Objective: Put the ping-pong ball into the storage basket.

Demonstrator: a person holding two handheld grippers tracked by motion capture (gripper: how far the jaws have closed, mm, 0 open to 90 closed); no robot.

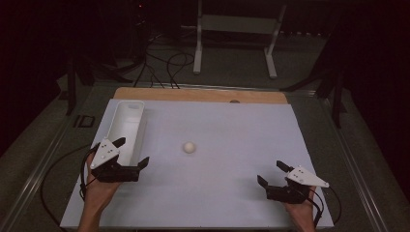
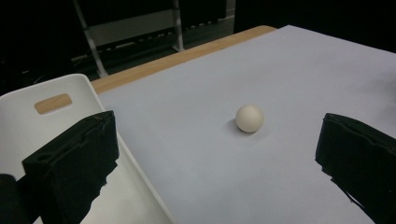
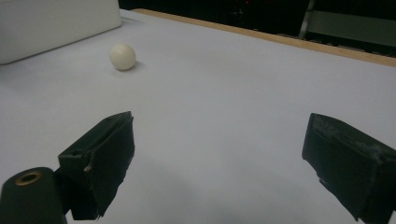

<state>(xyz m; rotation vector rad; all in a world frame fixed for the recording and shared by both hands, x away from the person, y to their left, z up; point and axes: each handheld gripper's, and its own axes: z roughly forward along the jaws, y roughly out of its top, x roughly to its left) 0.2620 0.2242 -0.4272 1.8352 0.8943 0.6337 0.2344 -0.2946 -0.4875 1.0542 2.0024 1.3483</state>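
Note:
A small white ball (image 1: pixel 189 147) rests on the white table sheet (image 1: pixel 232 135) near the middle; it shows too in the left gripper view as the ball (image 2: pixel 249 118) and far off in the right gripper view as the ball (image 3: pixel 123 57). My left gripper (image 1: pixel 131 152) is open at the left, one jaw over the near end of a long white bin (image 1: pixel 126 126), the ball to its right. My right gripper (image 1: pixel 271 173) is open near the front right, empty, well apart from the ball.
The white bin (image 2: pixel 56 121) has a handle slot in its far wall and looks empty. A wooden strip (image 1: pixel 200 94) runs along the table's far edge. Beyond it stand a white frame stand (image 1: pixel 236 36) and cables on a dark floor.

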